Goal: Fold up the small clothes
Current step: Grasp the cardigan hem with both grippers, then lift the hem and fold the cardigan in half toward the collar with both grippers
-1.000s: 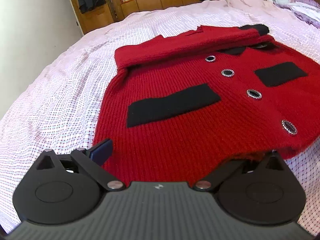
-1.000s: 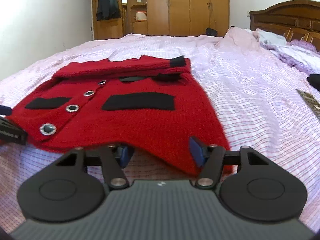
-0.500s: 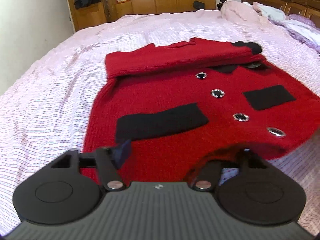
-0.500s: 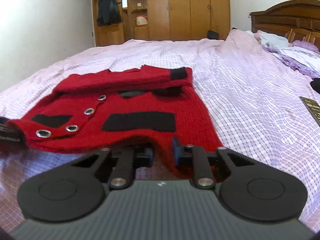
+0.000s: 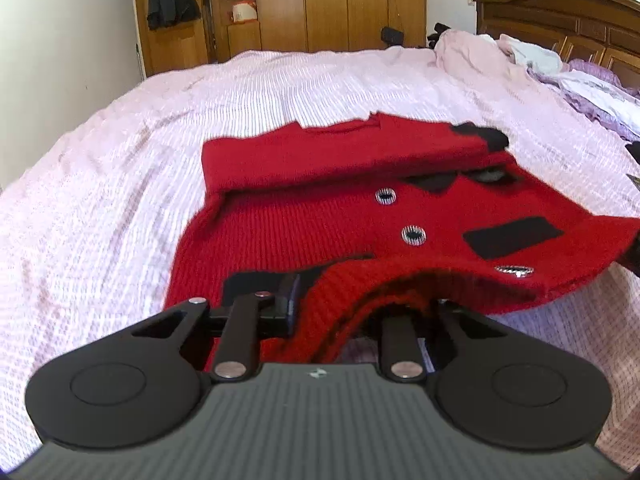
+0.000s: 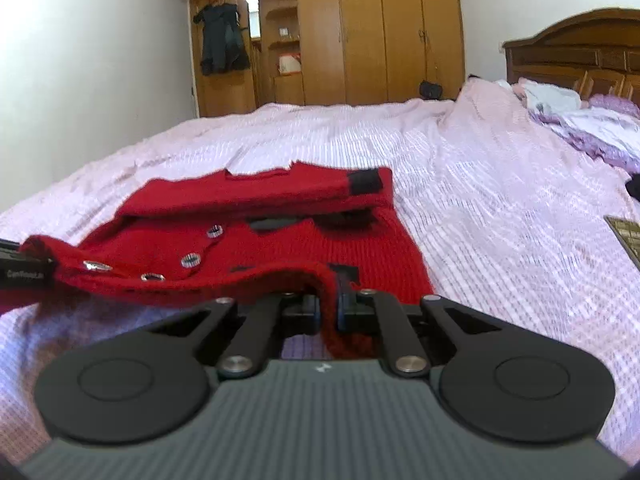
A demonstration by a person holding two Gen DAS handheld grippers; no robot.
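A small red knit cardigan point(image 5: 320, 216) with black pocket patches and silver-rimmed buttons lies on the pink checked bedsheet point(image 5: 100, 200), its sleeves folded across the top. My left gripper point(image 5: 332, 300) is closing tight on the near hem, which bunches between the jaws. Its left fingertip point(image 5: 290, 296) shows and the other is hidden by knit. My right gripper point(image 6: 329, 308) is closing tight on the hem's other end, with the red cardigan point(image 6: 280, 248) pinched between both pads. The hem hangs raised between them. The left gripper point(image 6: 24, 276) shows at that view's left edge.
Wooden wardrobes point(image 6: 380, 40) and a hanging dark garment point(image 6: 220, 40) stand beyond the bed. A wooden headboard point(image 6: 580, 52) and piled lilac and white clothes point(image 6: 592, 128) are at the right. A dark patterned flat item point(image 6: 628, 236) lies at the right edge.
Both grippers went from open around the near hem to shut on it. They rose, lifting the hem off the sheet so the front edge now arches up.
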